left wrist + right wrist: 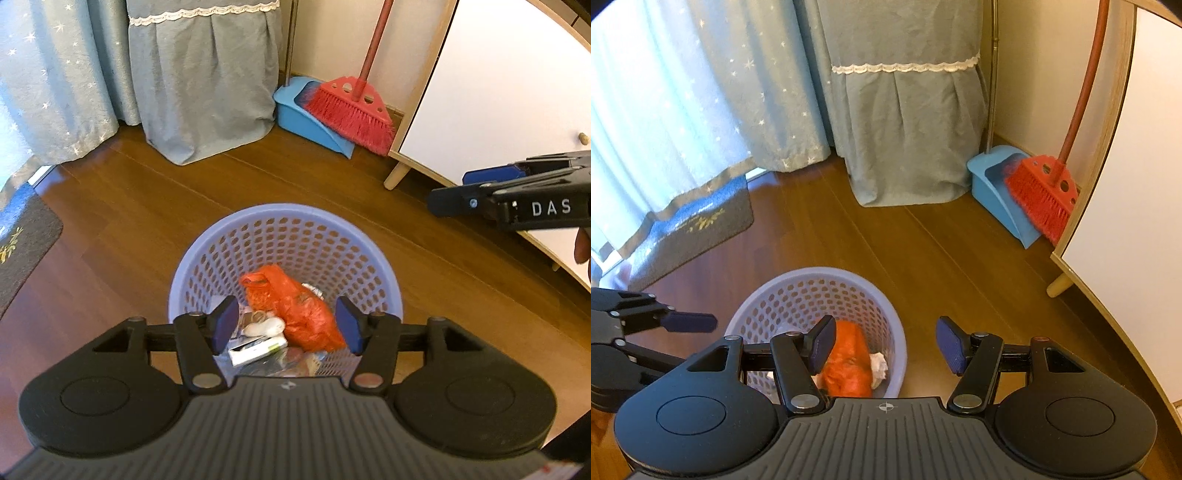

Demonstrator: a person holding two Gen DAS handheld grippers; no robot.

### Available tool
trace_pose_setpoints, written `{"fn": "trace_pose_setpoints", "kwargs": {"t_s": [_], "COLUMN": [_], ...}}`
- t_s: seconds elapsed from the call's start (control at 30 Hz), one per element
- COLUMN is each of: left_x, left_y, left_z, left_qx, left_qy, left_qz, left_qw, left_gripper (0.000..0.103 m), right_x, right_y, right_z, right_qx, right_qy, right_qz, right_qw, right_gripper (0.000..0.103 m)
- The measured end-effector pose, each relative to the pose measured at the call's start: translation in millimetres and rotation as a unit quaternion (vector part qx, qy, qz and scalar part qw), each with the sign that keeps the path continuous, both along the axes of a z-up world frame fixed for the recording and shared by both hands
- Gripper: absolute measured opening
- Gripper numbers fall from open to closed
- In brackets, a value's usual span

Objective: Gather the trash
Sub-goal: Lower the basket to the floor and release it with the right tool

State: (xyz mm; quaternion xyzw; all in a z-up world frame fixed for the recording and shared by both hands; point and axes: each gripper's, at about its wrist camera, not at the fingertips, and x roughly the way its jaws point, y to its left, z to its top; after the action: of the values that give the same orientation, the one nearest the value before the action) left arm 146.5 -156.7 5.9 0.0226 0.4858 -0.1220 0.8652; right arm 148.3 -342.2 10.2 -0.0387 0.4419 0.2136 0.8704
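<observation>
- Left wrist view: left gripper [286, 325] hangs over a lilac mesh basket [207, 258] on the wood floor [147, 206]; fingers apart w/ nothing between them.
- Trash is inside the basket: orange plastic bag [295, 306], white carton [258, 349], small white scraps, possibly tissue; blurry, hard to ID.
- Right wrist view: right gripper [884, 345] also w/ fingers spread and empty, just right of the basket, above bare floor.
- Red broom [351, 110] & blue dustpan [295, 114] lean in the corner by a white cabinet [498, 110], well apart.
- Risk: both grippers sit close together over the basket; a careless swing could clip fingers or knock the light basket over, spilling what's collected.
- Risk: bag sits high in the pile; more trash dropped on top might slide out.
</observation>
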Motion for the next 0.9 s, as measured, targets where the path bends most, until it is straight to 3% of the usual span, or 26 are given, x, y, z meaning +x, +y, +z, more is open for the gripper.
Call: {"fn": "trace_pose_setpoints", "kwargs": {"t_s": [0.3, 0.47, 0.9], "left_x": [-6, -9, -21], "left_y": [18, 27, 46], "left_z": [0, 1, 2], "left_qx": [0.005, 0.001, -0.004], "left_qy": [0.010, 0.013, 0.015], "left_qz": [0.022, 0.038, 0.077], "left_qw": [0.9997, 0.9992, 0.9969], "left_gripper": [0.069, 0.083, 0.101], "right_x": [-3, -4, -15], "right_y": [12, 19, 36], "right_z": [-7, -12, -27], "right_qx": [-0.010, -0.016, -0.038], "right_qy": [0.008, 0.016, 0.037], "right_qz": [0.015, 0.024, 0.037], "right_qw": [1.000, 0.999, 0.998], "right_gripper": [0.057, 0.057, 0.057]}}
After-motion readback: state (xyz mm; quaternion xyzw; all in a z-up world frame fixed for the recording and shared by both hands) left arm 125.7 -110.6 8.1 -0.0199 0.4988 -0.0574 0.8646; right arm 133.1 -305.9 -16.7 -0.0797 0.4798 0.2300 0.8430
